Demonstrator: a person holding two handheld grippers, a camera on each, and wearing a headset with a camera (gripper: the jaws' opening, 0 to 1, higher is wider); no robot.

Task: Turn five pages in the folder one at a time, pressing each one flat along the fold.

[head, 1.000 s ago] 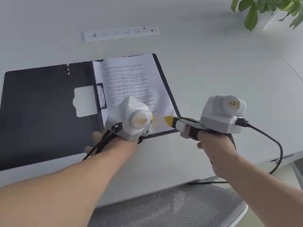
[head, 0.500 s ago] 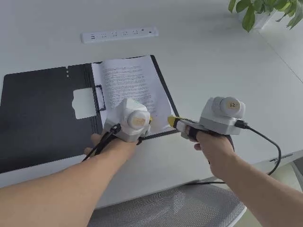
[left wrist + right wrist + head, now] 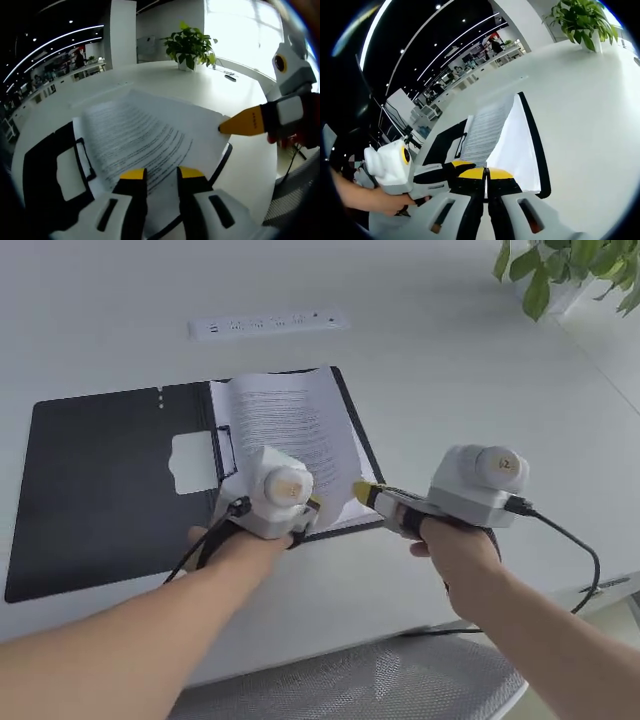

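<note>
A black folder (image 3: 100, 490) lies open on the white table, its dark left cover bare and a printed page (image 3: 285, 420) on the right half. My left gripper (image 3: 312, 505) hovers low over the page's near edge, jaws a little apart with nothing between them (image 3: 162, 174). My right gripper (image 3: 362, 492) reaches in from the right, its yellow tips pressed together at the page's near right corner (image 3: 486, 173). That corner (image 3: 217, 127) is lifted off the folder, and the sheet (image 3: 515, 145) curves upward from the tips.
A white power strip (image 3: 268, 323) lies beyond the folder. A potted plant (image 3: 560, 270) stands at the far right. A cable (image 3: 570, 540) trails from the right gripper over the table's near edge, with a mesh chair seat (image 3: 380, 680) below.
The head camera has shifted, so the folder sits a little further right in the picture. Both grippers keep about the same places at the page's near edge.
</note>
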